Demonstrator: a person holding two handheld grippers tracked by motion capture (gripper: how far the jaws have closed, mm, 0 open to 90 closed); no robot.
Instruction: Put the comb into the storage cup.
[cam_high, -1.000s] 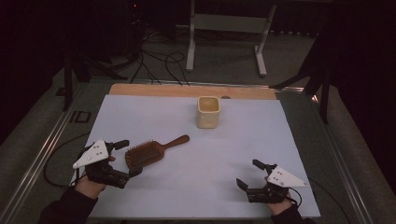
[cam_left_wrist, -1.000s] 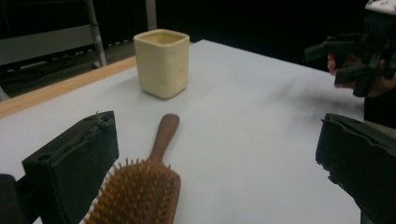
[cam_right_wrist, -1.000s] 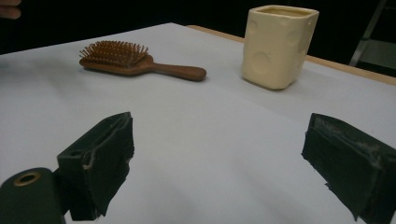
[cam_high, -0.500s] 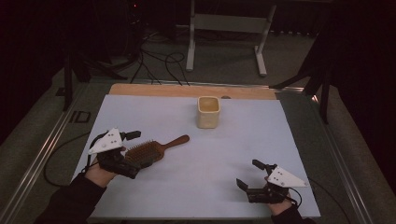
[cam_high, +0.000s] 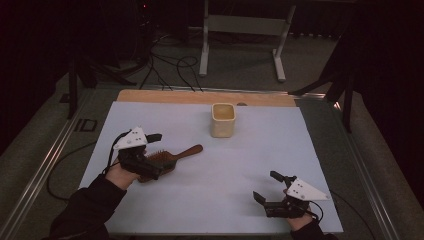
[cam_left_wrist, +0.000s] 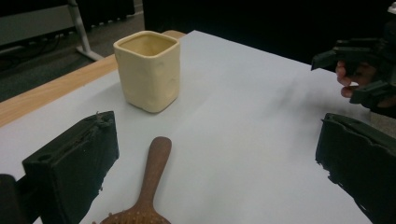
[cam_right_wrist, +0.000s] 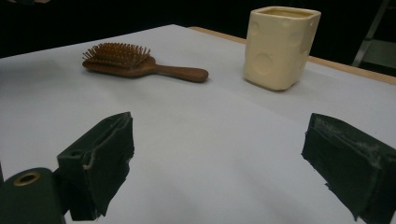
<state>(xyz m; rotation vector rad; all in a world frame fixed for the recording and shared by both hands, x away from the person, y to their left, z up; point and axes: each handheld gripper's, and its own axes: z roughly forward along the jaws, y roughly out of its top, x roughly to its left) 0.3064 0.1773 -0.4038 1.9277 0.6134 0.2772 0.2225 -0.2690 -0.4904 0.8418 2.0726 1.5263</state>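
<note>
Item count, as seen from my position at the table:

Hairbrushes: one. I count a single wooden hairbrush (cam_high: 167, 158) on the white table sheet (cam_high: 250, 165).

Cups: one. I count a single cream cup (cam_high: 223, 120), square-sided, standing upright on the sheet.

Grippers: two. I hold one in each hand, my left gripper (cam_high: 150, 147) and my right gripper (cam_high: 267, 186). Each has two black jaws, four jaws in total.

Grey three-cornered plates: two, one on top of each gripper.

Hands: two, both mine.

Sheets: one white sheet over one table.

Behind the table: one white metal frame (cam_high: 245, 30) on the floor.
</note>
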